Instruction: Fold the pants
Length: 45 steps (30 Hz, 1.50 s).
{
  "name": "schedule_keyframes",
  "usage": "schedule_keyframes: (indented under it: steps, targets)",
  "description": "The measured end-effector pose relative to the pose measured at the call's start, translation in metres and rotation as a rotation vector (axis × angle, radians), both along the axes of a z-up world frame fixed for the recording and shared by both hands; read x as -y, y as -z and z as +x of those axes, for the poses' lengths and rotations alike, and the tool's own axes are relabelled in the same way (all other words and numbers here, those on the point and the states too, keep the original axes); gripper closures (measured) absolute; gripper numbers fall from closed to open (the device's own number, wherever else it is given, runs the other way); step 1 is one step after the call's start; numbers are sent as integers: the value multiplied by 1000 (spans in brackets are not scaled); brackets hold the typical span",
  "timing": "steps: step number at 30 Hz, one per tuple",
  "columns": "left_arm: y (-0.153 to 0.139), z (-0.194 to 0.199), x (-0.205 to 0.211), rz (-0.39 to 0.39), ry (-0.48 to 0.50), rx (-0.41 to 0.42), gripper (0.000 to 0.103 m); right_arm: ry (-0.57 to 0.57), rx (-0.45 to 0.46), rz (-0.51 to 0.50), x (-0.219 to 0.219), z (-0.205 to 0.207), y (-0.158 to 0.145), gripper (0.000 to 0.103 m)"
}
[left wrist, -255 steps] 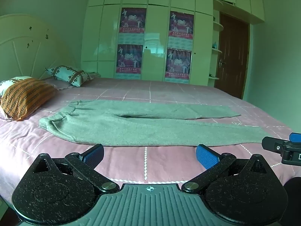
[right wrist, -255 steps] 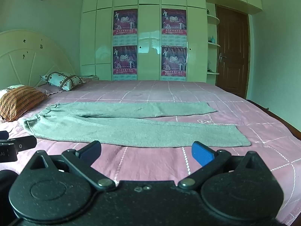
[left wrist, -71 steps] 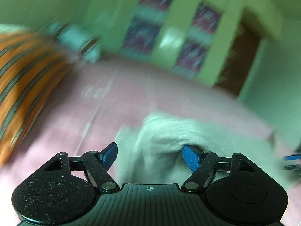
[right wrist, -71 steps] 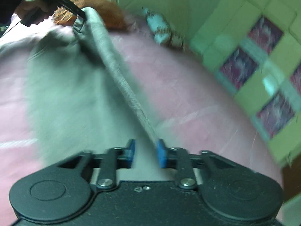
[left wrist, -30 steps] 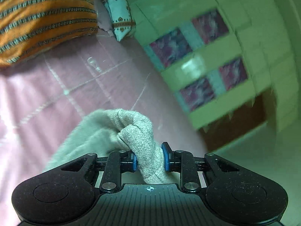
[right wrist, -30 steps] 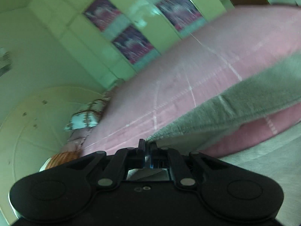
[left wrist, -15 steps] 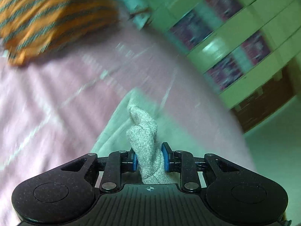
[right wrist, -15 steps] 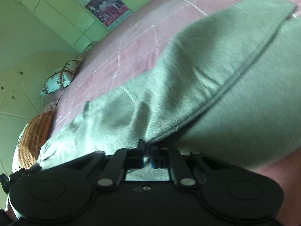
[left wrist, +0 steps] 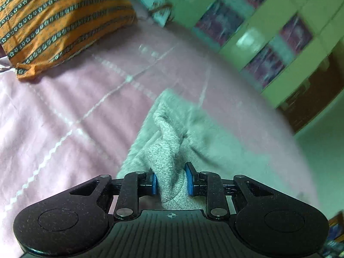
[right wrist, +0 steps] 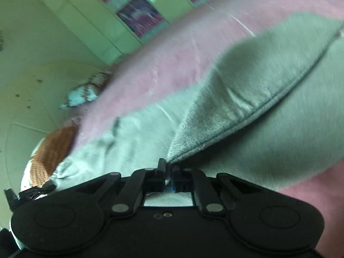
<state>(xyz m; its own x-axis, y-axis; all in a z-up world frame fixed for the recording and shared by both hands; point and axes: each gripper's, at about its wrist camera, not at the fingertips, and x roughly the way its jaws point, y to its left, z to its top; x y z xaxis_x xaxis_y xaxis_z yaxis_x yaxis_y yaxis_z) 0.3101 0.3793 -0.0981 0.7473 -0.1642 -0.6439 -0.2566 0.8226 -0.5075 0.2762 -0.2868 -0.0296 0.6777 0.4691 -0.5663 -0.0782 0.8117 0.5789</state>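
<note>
Pants of soft grey knit fabric (right wrist: 247,90) lie on the pink checked bedspread (left wrist: 64,111), clamped in your left gripper (left wrist: 171,181) and right gripper (right wrist: 168,172); lower both evenly, aligning edges.

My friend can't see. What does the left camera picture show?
The left gripper pinches a bunched-up piece of grey pants above a pink bed. An orange striped pillow lies at the top left.

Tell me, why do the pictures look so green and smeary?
Left wrist view: green tint, wardrobe smeared, but the pants in the left gripper look sharp. Right wrist view: blurrier all over, bed bent by the fisheye lens.
</note>
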Motion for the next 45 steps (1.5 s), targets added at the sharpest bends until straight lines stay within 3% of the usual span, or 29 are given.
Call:
schedule_keyframes:
  steps: [2, 4, 5, 6, 8, 13, 18, 20, 21, 23, 31, 32, 33, 35, 38, 41, 45]
  targets:
    - [5, 2, 2, -11, -21, 2, 76, -3, -104, -38, -4, 10, 20, 103]
    - [-1, -3, 4, -11, -45, 11, 70, 14, -118, 31, 4, 11, 28, 103]
    - [-7, -7, 9, 2, -59, 12, 67, 25, -112, 59, 7, 10, 24, 92]
    - [-13, -17, 12, 26, -75, 18, 61, 44, -80, 65, 14, 3, 17, 89]
    - [-29, -37, 28, 117, -137, 27, 31, 65, -35, 56, 32, -11, 10, 89]
    - [-45, -64, 93, 258, -140, 45, 28, 189, 39, 19, 91, -36, -9, 90]
    - [-43, -70, 180, 310, -56, 46, 23, 271, 78, -28, 126, -35, -16, 90]
    - [-35, -63, 211, 412, -36, -6, 12, 275, 72, -5, 132, -27, -14, 90]
    - [-28, -59, 220, 446, -27, -54, 12, 282, 64, 8, 134, -19, -11, 90]
    - [-8, -52, 226, 411, 13, -138, 8, 293, 40, 48, 137, 0, -6, 89]
    - [-3, -62, 224, 386, 3, -116, 4, 351, -43, 162, 153, 53, 18, 87]
    - [-3, -62, 223, 389, 4, -115, 4, 352, -45, 157, 152, 55, 18, 89]
    - [-3, -63, 223, 387, 1, -113, 4, 344, -45, 141, 150, 57, 17, 103]
    - [-2, -60, 227, 389, -1, -112, 3, 323, -39, 81, 146, 56, 12, 103]
    - [-2, -59, 225, 379, -17, -108, 3, 319, 45, 26, 144, 41, -7, 103]
    - [-23, -69, 232, 355, -55, -54, 5, 314, 99, 22, 146, 19, -26, 103]
    - [-33, -65, 256, 406, -11, -34, 5, 311, 122, 9, 148, -9, -35, 103]
